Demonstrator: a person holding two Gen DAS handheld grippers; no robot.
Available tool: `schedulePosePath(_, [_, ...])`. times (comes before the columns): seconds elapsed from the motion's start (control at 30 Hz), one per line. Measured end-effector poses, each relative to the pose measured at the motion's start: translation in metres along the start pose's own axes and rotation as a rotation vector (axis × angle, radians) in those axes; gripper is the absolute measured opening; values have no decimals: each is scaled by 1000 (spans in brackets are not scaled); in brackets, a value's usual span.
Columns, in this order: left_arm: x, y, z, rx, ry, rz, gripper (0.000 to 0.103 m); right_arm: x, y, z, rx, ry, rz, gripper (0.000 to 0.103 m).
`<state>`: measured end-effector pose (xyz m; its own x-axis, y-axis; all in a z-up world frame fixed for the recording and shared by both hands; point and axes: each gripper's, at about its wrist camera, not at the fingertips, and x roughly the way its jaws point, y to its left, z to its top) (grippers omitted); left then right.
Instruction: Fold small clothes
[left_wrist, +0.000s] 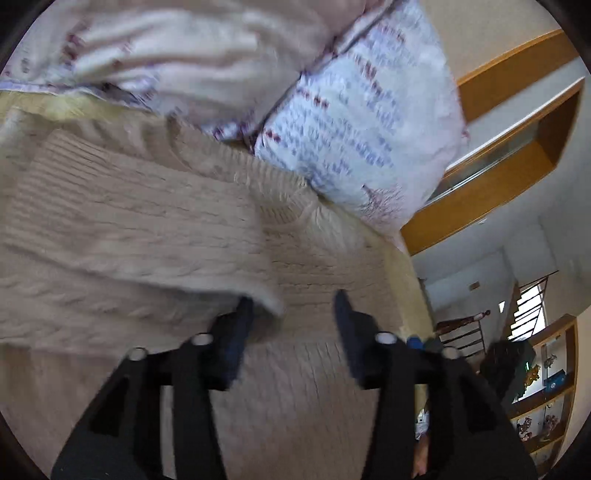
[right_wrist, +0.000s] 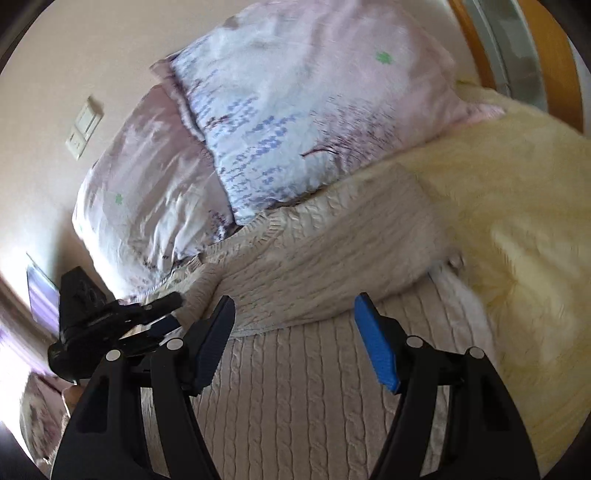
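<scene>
One beige cable-knit sweater (right_wrist: 314, 266) part-folded, two pillows (right_wrist: 295, 122), both grippers' fingers (left_wrist: 341, 306) wide.

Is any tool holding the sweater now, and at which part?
No. Both the left tool and right tool are open above the sweater.

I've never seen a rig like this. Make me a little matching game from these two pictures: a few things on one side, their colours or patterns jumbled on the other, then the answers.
Things:
1. sweater
2. pillow
3. blanket
4. right gripper finger pads

Looks:
A. pale yellow and fluffy
B. bright blue
C. beige cable knit
D. white and pink with purple print

Pairs: 1-C, 2-D, 3-A, 4-B. Both the right gripper and the left gripper have their jaws apart over the sweater.
</scene>
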<state>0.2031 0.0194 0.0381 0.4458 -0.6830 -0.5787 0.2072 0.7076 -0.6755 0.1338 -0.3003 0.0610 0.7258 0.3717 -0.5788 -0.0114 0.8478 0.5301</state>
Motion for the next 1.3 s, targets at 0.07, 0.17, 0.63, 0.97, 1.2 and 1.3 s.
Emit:
schedulePosePath(0.07, [-29, 12, -2, 2, -49, 25, 54, 6, 24, 13, -114, 19, 35, 68])
schedulePosePath(0.17, [-62, 40, -4, -45, -102, 76, 52, 23, 72, 16, -290, 51, 102, 64])
schedulePosePath(0.63, [-91, 122, -16, -199, -155, 167, 23, 166, 239, -56, -818, 279, 139, 42])
schedulePosePath(0.97, [-90, 126, -16, -210, -157, 144, 21, 164, 218, -46, -681, 197, 49, 5])
schedulePosePath(1.2, [-91, 126, -17, -204, -156, 147, 22, 67, 122, 3, -246, -57, 2, 5])
schedulePosePath(1.3, [-91, 125, -17, -197, -160, 137, 28, 47, 59, 2, -54, -55, -84, 5])
